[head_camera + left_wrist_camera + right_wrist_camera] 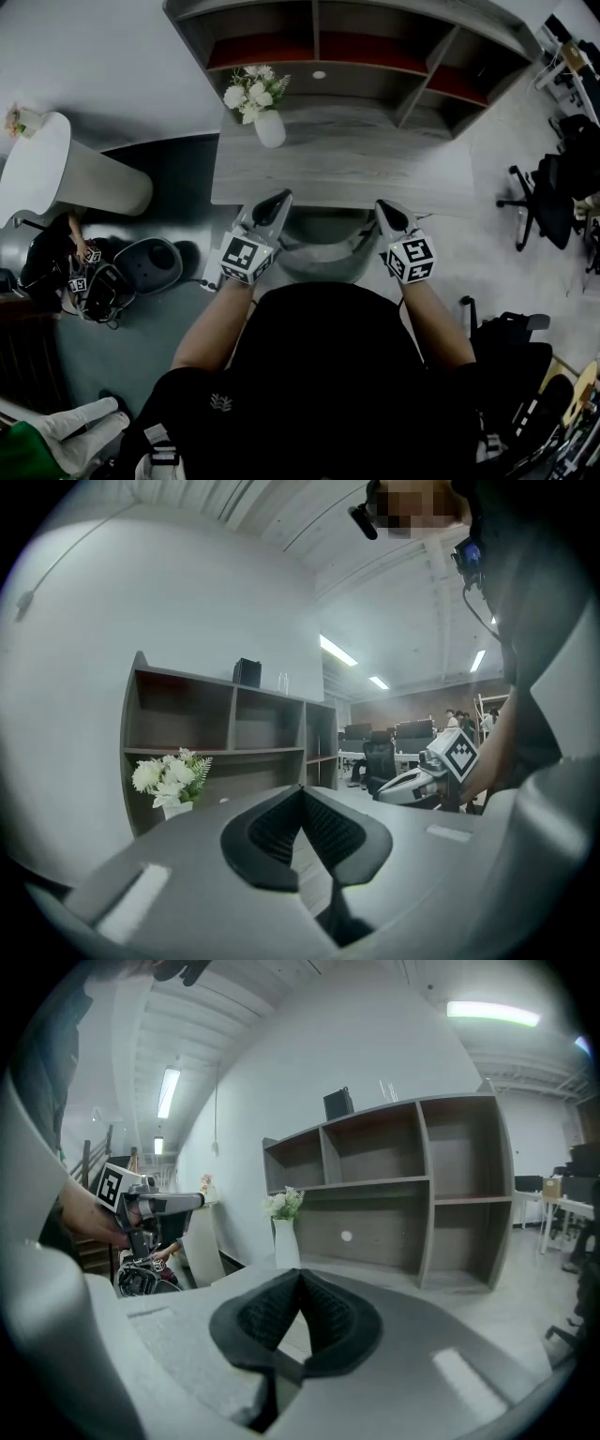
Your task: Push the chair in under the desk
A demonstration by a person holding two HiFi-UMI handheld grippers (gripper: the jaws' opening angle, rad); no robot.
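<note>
Now both jaws closed, empty, flanking the chair (323,261).
Nearest, left gripper (279,199) and right gripper (387,208) sit either side of its back, probably to shove evenly; chair seems partly under the surface (375,173), vase (269,128) and shelf (375,58) beyond.

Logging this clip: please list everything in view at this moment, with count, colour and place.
Desk: one, grey wood, ahead of the person.
Shelf unit: one, grey with reddish panels, at the desk's far side.
Vase of flowers: one, white, on the desk's left part.
Chair: one, grey, at the desk's near edge, between the grippers.
Office chairs: at least two, black, right side.
Round stand: one, white, left.
Left gripper: one, grey, shut, empty.
Right gripper: one, grey, shut, empty.
</note>
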